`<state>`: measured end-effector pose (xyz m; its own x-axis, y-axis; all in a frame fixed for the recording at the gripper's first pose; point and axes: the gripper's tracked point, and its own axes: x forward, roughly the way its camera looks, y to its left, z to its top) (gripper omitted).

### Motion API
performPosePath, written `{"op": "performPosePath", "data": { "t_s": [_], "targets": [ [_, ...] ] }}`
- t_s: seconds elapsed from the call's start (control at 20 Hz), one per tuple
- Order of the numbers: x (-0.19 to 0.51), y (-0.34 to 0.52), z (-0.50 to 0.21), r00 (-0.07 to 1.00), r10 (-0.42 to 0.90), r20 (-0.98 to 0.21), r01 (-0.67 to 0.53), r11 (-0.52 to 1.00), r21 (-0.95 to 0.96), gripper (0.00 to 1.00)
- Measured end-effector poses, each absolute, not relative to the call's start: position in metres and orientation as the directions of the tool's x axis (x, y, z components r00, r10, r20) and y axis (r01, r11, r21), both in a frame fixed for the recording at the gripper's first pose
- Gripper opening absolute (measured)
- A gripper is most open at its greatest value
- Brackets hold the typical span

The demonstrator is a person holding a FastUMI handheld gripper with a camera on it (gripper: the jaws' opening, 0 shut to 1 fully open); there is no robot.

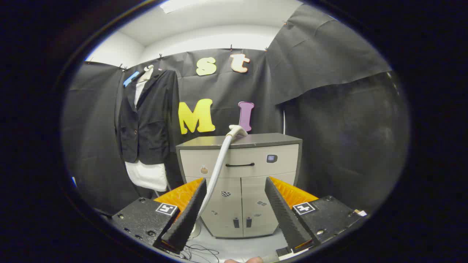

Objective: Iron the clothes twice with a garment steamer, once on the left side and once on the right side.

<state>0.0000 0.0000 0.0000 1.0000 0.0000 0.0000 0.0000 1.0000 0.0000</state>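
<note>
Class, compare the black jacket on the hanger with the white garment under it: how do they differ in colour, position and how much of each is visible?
The black jacket is dark and outermost; the white garment is pale and sits beneath it. The jacket is visible nearly whole, while the white garment peeks out at the collar and below the hem. Both hang together beside the cabinet, well beyond the open fingers of the gripper.

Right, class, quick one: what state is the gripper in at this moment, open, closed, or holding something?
Gripper: open, holding nothing; its fingers are spread wide, pointing at the cabinet, with the steamer hose beyond them.
</note>
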Motion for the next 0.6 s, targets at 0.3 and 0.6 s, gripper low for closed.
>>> {"op": "performPosePath", "data": {
  "t_s": [0.3,0.6],
  "targets": [
    [0.008,0.004,0.004,1.000,0.006,-0.012,-0.006,0.999,0.039,1.00],
    [0.014,0.006,0.002,1.000,-0.004,-0.012,0.004,1.000,0.018,1.00]
  ]
}}
